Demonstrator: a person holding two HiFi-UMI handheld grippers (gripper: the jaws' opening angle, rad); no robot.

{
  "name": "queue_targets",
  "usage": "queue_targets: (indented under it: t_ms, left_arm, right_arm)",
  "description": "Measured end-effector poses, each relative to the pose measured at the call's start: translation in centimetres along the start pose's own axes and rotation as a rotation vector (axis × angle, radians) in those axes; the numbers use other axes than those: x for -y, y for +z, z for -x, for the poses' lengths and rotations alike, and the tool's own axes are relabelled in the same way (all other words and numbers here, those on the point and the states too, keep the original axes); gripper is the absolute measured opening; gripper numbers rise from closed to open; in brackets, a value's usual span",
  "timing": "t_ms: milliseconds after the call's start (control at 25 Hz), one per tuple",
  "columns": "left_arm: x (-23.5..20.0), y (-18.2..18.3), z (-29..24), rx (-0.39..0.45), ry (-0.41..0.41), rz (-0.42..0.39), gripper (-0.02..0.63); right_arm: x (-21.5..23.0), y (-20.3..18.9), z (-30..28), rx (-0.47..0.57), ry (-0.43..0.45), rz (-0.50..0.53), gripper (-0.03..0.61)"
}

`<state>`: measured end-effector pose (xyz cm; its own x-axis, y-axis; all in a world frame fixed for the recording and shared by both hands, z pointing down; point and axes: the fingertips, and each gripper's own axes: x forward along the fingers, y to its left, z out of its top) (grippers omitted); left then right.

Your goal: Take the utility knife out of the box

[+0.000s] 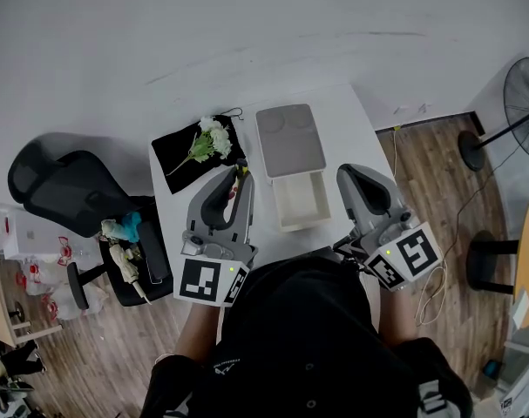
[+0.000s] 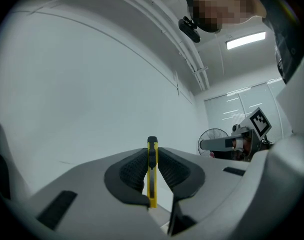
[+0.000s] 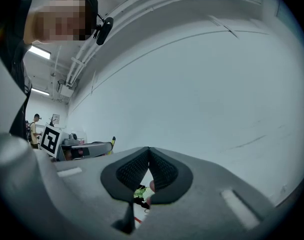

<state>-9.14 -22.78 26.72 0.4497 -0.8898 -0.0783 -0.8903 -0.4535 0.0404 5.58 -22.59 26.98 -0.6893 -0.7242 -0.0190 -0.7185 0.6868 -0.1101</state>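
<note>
My left gripper (image 1: 240,174) is shut on a yellow utility knife (image 1: 240,165), held above the white table (image 1: 351,111) just left of the box. In the left gripper view the knife (image 2: 152,171) stands on edge between the ribbed pads, and the gripper (image 2: 152,153) points level at a bare wall. The white open box (image 1: 304,222) sits mid-table, with its grey lid (image 1: 288,138) lying behind it. My right gripper (image 1: 344,175) hovers right of the box. Its jaws (image 3: 148,153) are shut with nothing between them.
A black cloth (image 1: 172,151) with white flowers (image 1: 213,138) lies at the table's back left. A black office chair (image 1: 59,185) and a stool with clutter (image 1: 129,251) stand to the left. A floor fan (image 1: 525,98) and cables are on the right.
</note>
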Motion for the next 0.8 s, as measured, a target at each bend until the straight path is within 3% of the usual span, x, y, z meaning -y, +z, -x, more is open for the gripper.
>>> queue_targets:
  t_ms: [800]
  left_arm:
    - [-0.2,-1.7,0.6,-0.014,0.001,0.035,0.061]
  right_arm:
    - [0.2,-0.6,-0.2,-0.004,-0.012,-0.006,0.005]
